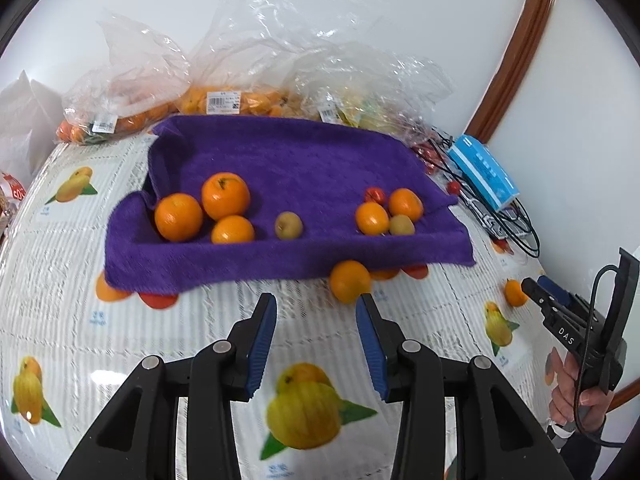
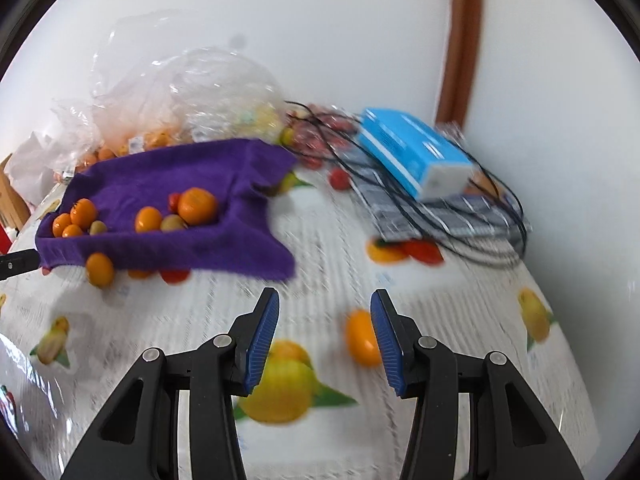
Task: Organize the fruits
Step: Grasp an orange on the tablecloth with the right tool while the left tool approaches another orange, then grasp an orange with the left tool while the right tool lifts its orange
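Fruit sits on the purple towel (image 1: pixel 288 168): three oranges (image 1: pixel 224 196) at its left end, a small green fruit (image 1: pixel 288 225) mid, two more oranges, a second green one and a red one at its right end. One loose orange (image 1: pixel 349 281) lies on the desk (image 1: pixel 60 240) touching the towel's front edge. Left gripper (image 1: pixel 316 308) just in front of that edge, jaws apart, empty. Right gripper (image 2: pixel 324 304) right of the towel, jaws apart, empty. Bagged fruit (image 1: pixel 224 100) behind the towel.

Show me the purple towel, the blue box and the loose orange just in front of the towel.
purple towel (image 1: pixel 296 168): left wrist view, bare middle of the cloth.
blue box (image 2: pixel 404 148): right wrist view, its top face.
loose orange (image 1: pixel 349 281): left wrist view, middle of its peel.
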Action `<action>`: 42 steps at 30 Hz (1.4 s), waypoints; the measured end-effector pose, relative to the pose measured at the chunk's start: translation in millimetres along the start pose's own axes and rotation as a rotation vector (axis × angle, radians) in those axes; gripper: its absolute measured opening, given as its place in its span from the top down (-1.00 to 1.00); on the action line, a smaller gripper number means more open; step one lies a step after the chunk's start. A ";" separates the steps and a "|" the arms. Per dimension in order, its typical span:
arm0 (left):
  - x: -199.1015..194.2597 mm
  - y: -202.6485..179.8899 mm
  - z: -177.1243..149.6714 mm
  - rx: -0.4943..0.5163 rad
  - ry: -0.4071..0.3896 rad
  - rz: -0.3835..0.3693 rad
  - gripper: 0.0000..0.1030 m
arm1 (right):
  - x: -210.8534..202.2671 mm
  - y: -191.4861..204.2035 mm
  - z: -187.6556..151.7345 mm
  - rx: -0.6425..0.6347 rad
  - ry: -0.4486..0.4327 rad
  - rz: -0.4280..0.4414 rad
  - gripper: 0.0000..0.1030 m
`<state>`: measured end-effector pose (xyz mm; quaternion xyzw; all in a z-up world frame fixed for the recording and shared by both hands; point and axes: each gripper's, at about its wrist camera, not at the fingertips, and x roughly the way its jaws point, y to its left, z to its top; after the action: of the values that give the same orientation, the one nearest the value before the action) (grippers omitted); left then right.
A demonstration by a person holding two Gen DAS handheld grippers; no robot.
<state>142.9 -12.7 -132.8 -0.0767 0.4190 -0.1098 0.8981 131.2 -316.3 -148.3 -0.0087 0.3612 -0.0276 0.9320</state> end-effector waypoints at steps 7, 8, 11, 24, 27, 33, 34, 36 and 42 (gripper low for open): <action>5.0 -14.5 -10.0 0.023 0.018 0.018 0.23 | 8.6 -23.4 -17.8 0.077 0.023 0.045 0.16; 5.9 -15.6 -10.6 0.023 0.021 0.021 0.23 | 9.8 -24.3 -18.6 0.077 0.025 0.046 0.20; 9.8 -18.9 -10.8 0.021 0.027 0.026 0.23 | 15.6 -27.2 -22.4 0.080 0.037 0.062 0.23; 36.3 -34.7 -3.3 0.039 0.055 0.027 0.23 | 44.8 -24.1 -23.7 0.044 0.109 0.035 0.38; 44.4 -38.3 -0.7 0.046 0.053 0.038 0.23 | 42.9 -23.9 -24.2 0.046 0.105 0.056 0.38; 61.1 -39.4 3.5 0.033 0.042 0.090 0.23 | 35.6 -12.2 -24.2 0.056 0.094 0.130 0.38; 63.2 -40.3 4.1 0.035 0.036 0.099 0.23 | 34.3 -7.9 -24.3 0.049 0.090 0.141 0.38; 68.8 -41.9 5.6 0.036 0.037 0.110 0.23 | 32.2 3.1 -24.7 0.031 0.086 0.161 0.38; 80.3 -44.7 7.3 0.018 0.051 0.088 0.24 | 36.2 27.6 -25.5 -0.009 0.107 0.192 0.38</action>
<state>192.7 -76.5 -177.0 -0.0470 0.4437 -0.0758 0.8917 142.0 -290.7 -192.5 0.0233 0.4096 0.0629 0.9098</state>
